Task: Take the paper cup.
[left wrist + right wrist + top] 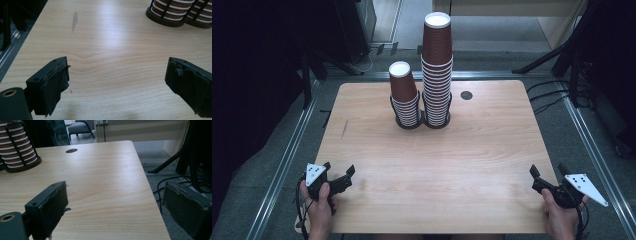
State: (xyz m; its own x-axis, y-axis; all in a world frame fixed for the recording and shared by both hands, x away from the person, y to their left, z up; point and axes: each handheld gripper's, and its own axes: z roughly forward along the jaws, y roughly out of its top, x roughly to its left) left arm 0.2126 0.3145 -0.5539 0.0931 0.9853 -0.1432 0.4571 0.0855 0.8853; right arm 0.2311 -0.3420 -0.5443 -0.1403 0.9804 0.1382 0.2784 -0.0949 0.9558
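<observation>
Both tongs, left tongs (343, 176) and right tongs (546, 175), gape wide over the table (437, 170), holding nothing

No text, label, brand, number or sign can be read in these pictures. The brown paper cups (436, 70) carry only white rim stripes, without any print. The wooden table (427, 165) is plain, and its one grey mark is not a letter. The grey three-cornered plates on the grippers show some small dark dots, but no writing.
</observation>
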